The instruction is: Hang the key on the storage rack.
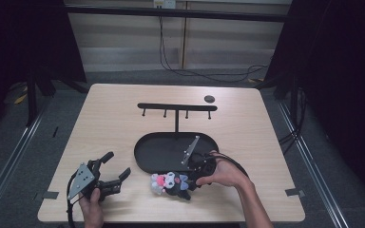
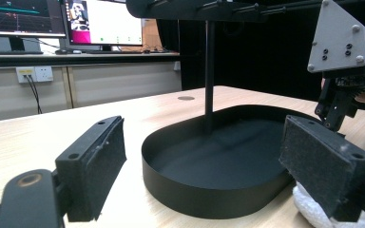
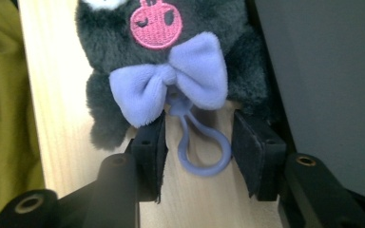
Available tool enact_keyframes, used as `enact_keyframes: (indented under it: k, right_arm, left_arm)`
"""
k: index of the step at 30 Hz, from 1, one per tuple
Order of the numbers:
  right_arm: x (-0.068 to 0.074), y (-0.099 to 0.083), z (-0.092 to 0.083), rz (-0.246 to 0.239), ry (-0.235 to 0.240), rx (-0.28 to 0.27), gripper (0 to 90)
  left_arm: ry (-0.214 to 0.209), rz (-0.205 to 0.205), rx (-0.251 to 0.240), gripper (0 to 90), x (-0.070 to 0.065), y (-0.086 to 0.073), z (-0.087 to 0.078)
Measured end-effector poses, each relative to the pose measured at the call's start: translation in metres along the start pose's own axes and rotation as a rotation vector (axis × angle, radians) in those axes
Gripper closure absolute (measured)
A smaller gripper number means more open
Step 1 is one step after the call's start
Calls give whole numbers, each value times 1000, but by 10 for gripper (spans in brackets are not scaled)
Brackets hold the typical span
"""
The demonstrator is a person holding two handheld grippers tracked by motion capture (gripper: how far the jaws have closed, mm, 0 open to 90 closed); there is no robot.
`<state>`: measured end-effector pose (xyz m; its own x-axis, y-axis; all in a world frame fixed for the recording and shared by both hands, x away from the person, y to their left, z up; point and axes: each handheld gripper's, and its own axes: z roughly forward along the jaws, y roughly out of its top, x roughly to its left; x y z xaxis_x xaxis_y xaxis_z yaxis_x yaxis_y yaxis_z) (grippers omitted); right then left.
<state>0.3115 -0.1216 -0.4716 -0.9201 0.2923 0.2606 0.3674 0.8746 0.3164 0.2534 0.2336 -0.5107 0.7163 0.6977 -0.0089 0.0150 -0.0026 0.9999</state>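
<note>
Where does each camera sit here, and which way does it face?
High view: above the person's side, looking down on the table; both forearms show.
Left gripper view: rides the left hand-held gripper, looking past open jaws at the tray.
Right gripper view: rides the right hand-held gripper, open jaws flanking the plush toy loop.
Shared: high and left views both show the tray.

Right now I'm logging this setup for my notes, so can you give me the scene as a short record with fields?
surface: wooden table
stand: black oval tray with a post and a hook bar
toy: dark plush with purple bow and loop, lying beside the tray
left hand-held gripper: open, off the toy
right hand-held gripper: open, jaws either side of the loop
other: small dark disc at the far edge
</note>
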Motion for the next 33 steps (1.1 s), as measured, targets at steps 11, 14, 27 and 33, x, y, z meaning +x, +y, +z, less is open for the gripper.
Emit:
enact_keyframes:
  k: [11,14,27,33]
  right_arm:
    - [-7,0,0,32,73,26,688]
    - [-4,3,1,28,70,33,678]
    - [7,23,10,-1,23,103,867]
    - [17,36,14,-23,-40,186,869]
  left_arm:
    - [-1,-1,1,152,0,0,0]
    - [-1,-1,0,152,0,0,0]
    - [1,0,0,152,0,0,0]
    - [3,1,1,152,0,0,0]
